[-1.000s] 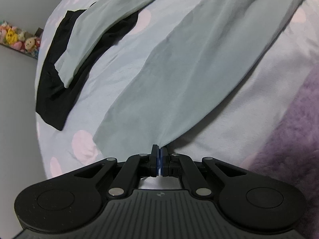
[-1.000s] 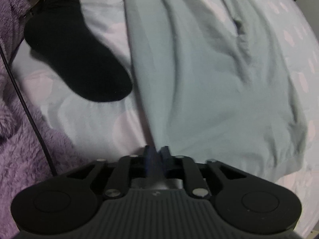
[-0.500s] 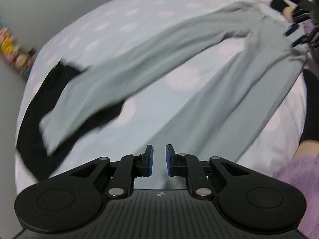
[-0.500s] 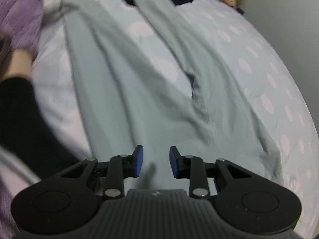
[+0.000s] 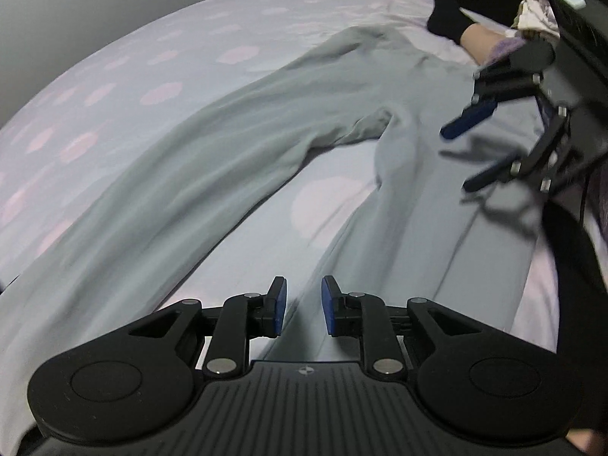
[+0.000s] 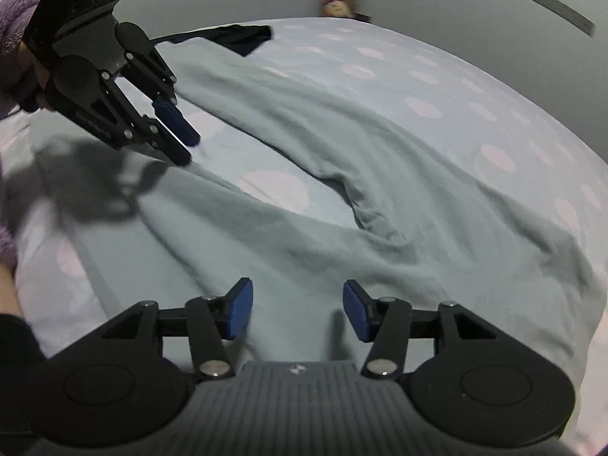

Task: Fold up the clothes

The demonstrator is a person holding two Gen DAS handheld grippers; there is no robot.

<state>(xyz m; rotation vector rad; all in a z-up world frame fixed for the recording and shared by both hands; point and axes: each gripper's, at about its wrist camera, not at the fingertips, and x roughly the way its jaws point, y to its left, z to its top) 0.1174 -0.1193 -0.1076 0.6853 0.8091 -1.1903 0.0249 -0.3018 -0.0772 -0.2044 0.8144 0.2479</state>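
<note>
Trousers of pale grey-green soft jersey (image 5: 228, 174): spread flat on a light blue bedsheet with pink dots (image 5: 152, 57), unfolded, legs splayed in a V from a puckered crotch (image 6: 374, 228).

Left gripper (image 5: 302, 311): blue-padded jaws parted, holding nothing, hovering low over the nearer leg partway down its length. Straight ahead along the fingers, that leg running up to the crotch. To the left of it, across a wedge of bare sheet, the farther leg sweeping back past the gripper toward the lower left edge of the view. Hems out of sight in the left wrist view.

Right gripper (image 6: 296, 309): jaws wide apart, also empty, poised just above the broad seat and waist end of the cloth. From there outward, both legs fanning away up and to the left, the farther one reaching as far as a crumpled black garment (image 6: 243, 38) at the far edge of the bed.

Long axis, then, lying between the two tools: waist end under the right, leg end toward the left. Right nearer the waistband; left nearer the legs and better placed for either of them.

Judged from this lie: no fold in the cloth, both tools free, and the open V between the legs standing as the gap to close for a lengthwise fold. Whether between grasps or smoothing, not settled here.
</note>
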